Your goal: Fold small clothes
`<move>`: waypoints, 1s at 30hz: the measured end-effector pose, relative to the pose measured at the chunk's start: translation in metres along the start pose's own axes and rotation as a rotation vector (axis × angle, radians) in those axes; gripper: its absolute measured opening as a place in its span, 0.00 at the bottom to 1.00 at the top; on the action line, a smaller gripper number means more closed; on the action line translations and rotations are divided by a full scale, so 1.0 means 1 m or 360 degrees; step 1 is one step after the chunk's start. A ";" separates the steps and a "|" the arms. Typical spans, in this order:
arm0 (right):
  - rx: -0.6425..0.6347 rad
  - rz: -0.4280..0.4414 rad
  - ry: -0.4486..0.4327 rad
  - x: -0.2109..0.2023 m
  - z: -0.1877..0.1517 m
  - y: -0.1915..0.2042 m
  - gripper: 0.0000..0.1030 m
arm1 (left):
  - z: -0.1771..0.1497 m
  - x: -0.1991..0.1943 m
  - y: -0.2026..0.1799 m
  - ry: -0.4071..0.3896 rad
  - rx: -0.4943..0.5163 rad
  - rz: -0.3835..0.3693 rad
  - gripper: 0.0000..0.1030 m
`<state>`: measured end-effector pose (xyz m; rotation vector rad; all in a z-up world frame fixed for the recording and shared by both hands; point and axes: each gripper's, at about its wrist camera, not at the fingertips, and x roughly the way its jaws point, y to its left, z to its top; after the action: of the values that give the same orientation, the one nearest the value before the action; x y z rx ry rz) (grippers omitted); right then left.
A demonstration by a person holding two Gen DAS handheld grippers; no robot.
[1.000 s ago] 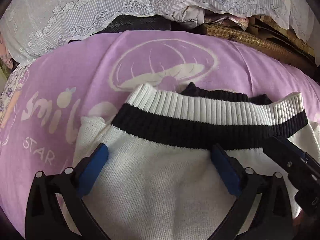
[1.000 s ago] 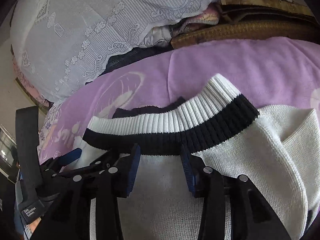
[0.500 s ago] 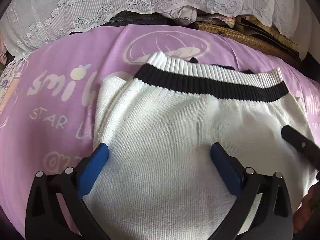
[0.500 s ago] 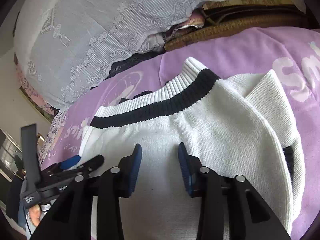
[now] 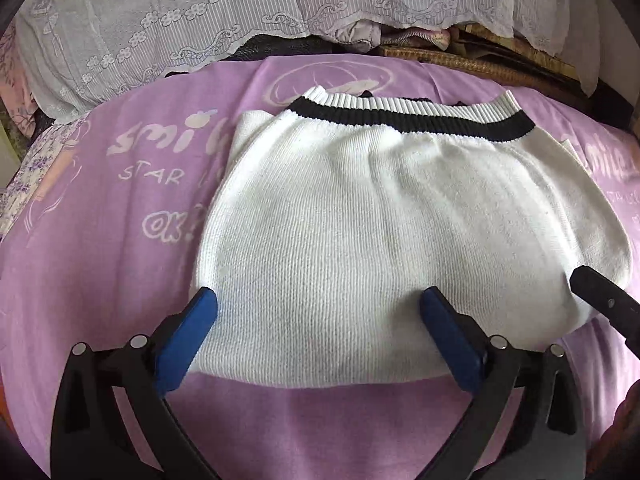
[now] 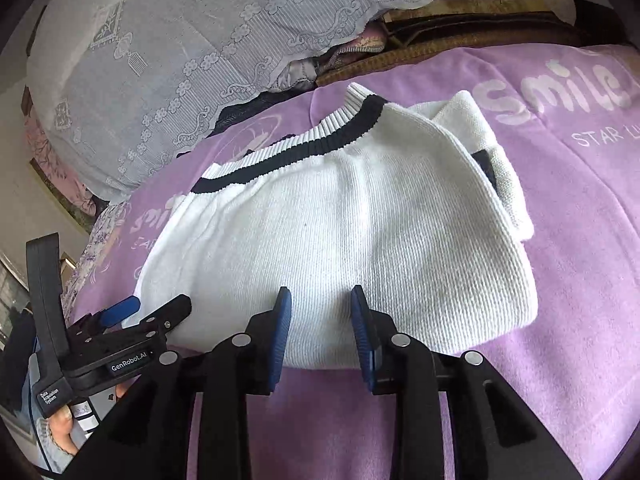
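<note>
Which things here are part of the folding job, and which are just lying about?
In the job:
- white knit sweater, folded, with black-and-white ribbed hem
- left gripper, open
- right gripper, open
- purple blanket it lies on

Lying about:
- white lace cloth
- woven mat
- bundled fabrics behind
</note>
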<state>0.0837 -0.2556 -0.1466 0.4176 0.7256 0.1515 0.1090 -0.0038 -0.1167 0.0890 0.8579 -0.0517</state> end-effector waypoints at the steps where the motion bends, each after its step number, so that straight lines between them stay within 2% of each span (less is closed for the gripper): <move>1: 0.0003 -0.0015 -0.0032 -0.007 -0.003 0.001 0.30 | -0.003 -0.007 0.002 -0.0024 -0.0022 -0.0002 0.95; 5: -0.0080 0.0053 -0.0095 -0.024 -0.015 0.021 0.35 | -0.013 -0.032 -0.008 -0.0090 -0.0016 -0.0061 0.95; 8: -0.0175 0.0019 0.0022 -0.007 -0.022 0.034 0.43 | -0.020 -0.012 -0.027 0.0022 0.0102 0.0040 0.96; 9: -0.0164 0.0011 0.0057 -0.001 -0.023 0.032 0.43 | -0.021 -0.005 -0.026 0.0055 0.0091 0.0025 0.96; 12: -0.0042 0.0099 0.0006 -0.013 -0.019 0.019 0.43 | -0.019 -0.012 -0.012 0.0042 -0.0018 -0.0067 0.96; 14: 0.0009 0.0106 -0.0051 -0.025 -0.017 0.013 0.45 | -0.016 -0.020 -0.006 0.0014 -0.0064 -0.0076 0.96; 16: 0.0059 0.0111 -0.0117 -0.037 -0.014 0.006 0.54 | -0.010 -0.030 -0.002 -0.0035 -0.0106 -0.0078 0.96; 18: 0.0139 0.0083 -0.0186 -0.050 -0.009 -0.008 0.67 | 0.001 -0.039 -0.001 -0.0059 -0.0144 -0.0119 0.96; 20: 0.0245 0.0056 -0.0231 -0.062 -0.007 -0.026 0.69 | 0.015 -0.041 -0.003 -0.0062 -0.0179 -0.0153 0.96; 25: 0.0522 0.0100 -0.0214 -0.074 -0.019 -0.065 0.69 | 0.040 -0.031 -0.024 -0.0047 -0.0243 -0.0189 0.96; 28: 0.0585 0.0092 -0.0182 -0.069 -0.025 -0.074 0.71 | 0.044 -0.014 -0.044 -0.0050 -0.0185 -0.0124 0.96; 30: 0.0622 0.0097 -0.0178 -0.063 -0.026 -0.079 0.72 | 0.036 0.014 -0.058 0.0019 -0.0063 -0.0030 0.96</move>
<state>0.0188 -0.3366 -0.1586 0.8151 0.6319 0.0421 0.1405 -0.0649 -0.1072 0.0440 0.8711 -0.0517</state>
